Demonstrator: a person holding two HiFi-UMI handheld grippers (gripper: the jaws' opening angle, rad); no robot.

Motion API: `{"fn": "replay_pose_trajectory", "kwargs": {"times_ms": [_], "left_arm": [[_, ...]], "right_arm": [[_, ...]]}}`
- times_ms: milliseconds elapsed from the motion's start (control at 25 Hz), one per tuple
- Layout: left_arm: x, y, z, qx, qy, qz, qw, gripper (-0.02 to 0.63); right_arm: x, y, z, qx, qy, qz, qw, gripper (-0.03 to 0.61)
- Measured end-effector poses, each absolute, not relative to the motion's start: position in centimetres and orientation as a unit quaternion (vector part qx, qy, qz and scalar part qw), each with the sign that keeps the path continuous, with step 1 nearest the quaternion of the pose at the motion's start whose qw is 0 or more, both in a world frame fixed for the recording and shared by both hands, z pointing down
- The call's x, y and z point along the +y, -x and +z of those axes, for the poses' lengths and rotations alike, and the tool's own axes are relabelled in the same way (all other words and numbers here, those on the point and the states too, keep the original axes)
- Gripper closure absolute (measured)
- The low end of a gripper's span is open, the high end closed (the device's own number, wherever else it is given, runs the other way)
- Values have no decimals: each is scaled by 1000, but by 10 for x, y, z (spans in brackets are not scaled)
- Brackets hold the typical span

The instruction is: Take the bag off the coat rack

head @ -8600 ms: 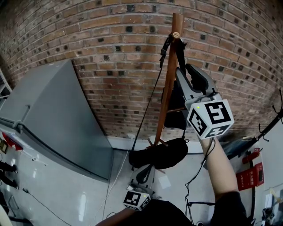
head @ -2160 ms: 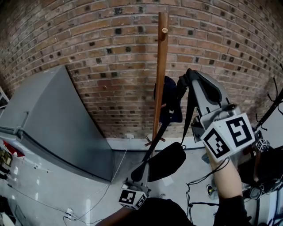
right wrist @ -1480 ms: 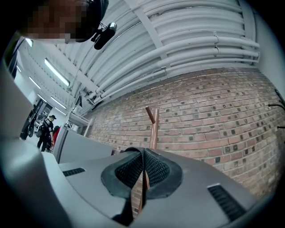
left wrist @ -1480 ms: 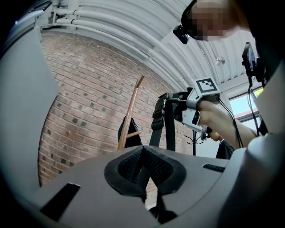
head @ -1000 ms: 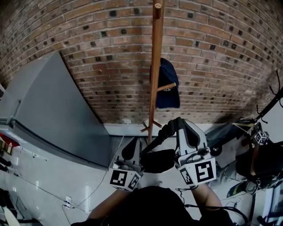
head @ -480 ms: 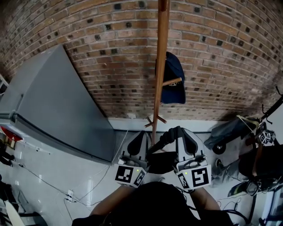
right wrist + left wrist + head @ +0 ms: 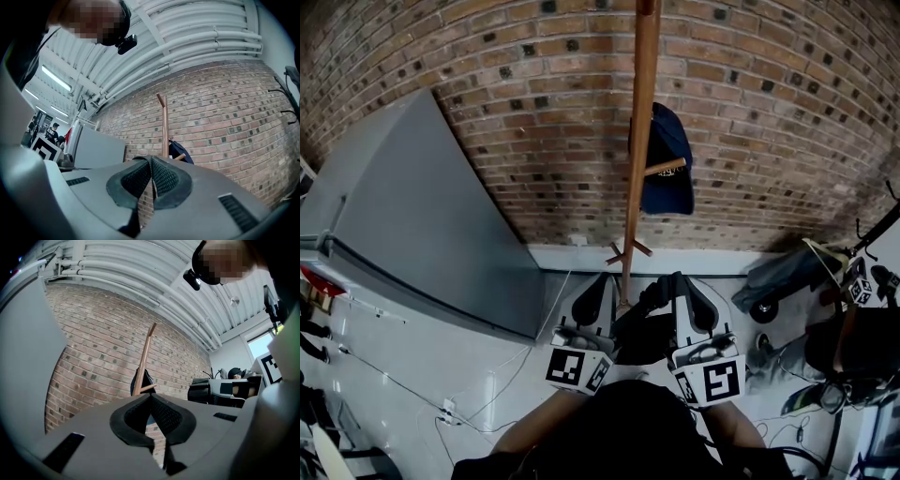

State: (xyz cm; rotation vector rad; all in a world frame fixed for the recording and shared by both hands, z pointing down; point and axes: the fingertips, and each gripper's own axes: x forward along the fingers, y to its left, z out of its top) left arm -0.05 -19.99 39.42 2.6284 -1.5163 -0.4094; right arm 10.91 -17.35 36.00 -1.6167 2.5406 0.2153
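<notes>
Two grippers are down low, close to the person. The left gripper (image 7: 602, 281) is pinched closed on nothing. The black bag (image 7: 642, 339) sits between them, off the coat rack (image 7: 641, 141), where a blue cap (image 7: 667, 178) hangs. The right gripper (image 7: 677, 279) is closed too and seems to pinch the bag's strap.

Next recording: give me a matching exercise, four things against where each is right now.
1 bag
2 cap
3 coat rack
4 grey cabinet

a hangs on the coat rack
b left of the coat rack in the head view
c low between left gripper and right gripper
d upright before the brick wall

Pairs: 1-c, 2-a, 3-d, 4-b
</notes>
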Motion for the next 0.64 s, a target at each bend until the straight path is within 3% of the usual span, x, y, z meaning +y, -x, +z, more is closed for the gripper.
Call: {"fn": "replay_pose_trajectory", "kwargs": {"times_ms": [640], "left_arm": [[-203,-4,396,-491,-861,-131,36,598]], "right_arm": [[-177,-115,360,835,542,73,69,561]]}}
